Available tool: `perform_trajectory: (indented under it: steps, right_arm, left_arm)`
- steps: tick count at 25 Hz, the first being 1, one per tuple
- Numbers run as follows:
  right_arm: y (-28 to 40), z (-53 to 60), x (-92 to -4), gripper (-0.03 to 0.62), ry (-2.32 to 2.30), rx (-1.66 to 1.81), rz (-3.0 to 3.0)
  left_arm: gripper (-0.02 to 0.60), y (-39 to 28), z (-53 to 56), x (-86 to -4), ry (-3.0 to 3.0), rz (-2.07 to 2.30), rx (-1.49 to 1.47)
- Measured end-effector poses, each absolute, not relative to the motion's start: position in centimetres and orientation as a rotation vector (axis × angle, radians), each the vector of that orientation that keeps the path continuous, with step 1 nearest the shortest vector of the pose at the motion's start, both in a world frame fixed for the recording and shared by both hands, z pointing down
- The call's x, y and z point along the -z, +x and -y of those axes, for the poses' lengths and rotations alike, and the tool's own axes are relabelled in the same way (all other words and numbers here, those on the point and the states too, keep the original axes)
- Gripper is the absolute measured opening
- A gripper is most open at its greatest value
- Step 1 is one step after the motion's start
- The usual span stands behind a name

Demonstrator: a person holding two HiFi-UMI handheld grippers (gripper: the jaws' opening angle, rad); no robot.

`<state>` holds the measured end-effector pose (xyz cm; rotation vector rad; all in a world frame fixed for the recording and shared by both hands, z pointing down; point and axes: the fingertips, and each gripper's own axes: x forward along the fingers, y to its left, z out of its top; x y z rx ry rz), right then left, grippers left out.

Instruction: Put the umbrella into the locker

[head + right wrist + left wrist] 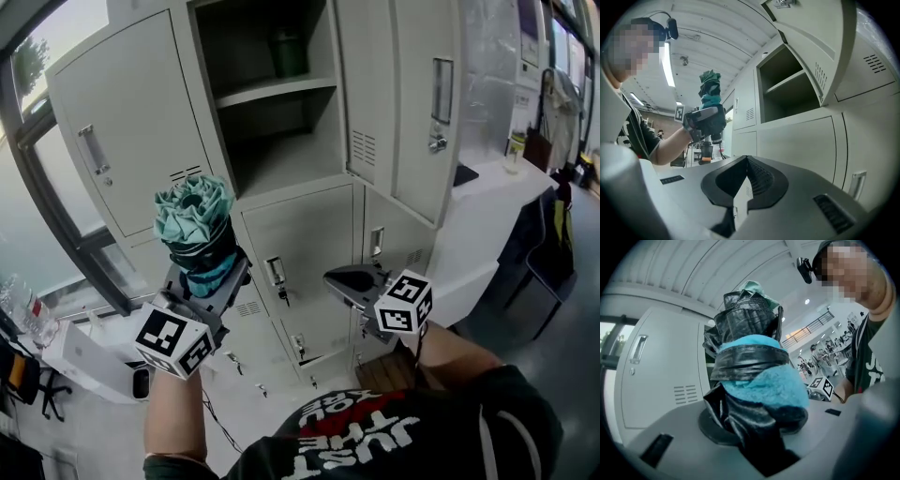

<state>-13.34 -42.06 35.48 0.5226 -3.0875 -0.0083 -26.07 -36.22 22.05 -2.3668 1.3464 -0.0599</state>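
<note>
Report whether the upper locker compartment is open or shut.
Open. The upper locker compartment shows its shelf and dark interior, and its door stands swung out to the right.

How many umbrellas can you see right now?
1: a folded teal umbrella held by the left gripper, in front of the open locker. A dark thing on its upper shelf is unclear.
</note>
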Motion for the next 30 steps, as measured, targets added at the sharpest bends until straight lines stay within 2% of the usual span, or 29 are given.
perform_trajectory:
  steps: [10, 17, 23, 30]
  right_arm:
    - [-14.2, 42.6, -21.2, 0.034, 0.703, 0.430, 3.153]
    - [-14.0, 43.5, -14.0, 0.032, 0.802, 0.588, 3.146]
    - [-13.4, 43.3, -10.4, 0.032, 0.838, 0.678, 3.156]
    - [-13.2, 43.7, -10.1, 0.033, 0.849, 0.697, 3.144]
  left_arm:
    - [0.183, -23.2, 40.1, -11.2, -2.201, -1.323, 0.238]
    - [0.183, -21.4, 43.3, -5.2, -2.026, -1.356, 0.436]
    - [0.183, -19.4, 45.5, -0.7, -1.842, -1.349, 0.581]
    - [0.181, -16.8, 48.7, 3.9, -1.723, -1.340, 0.589]
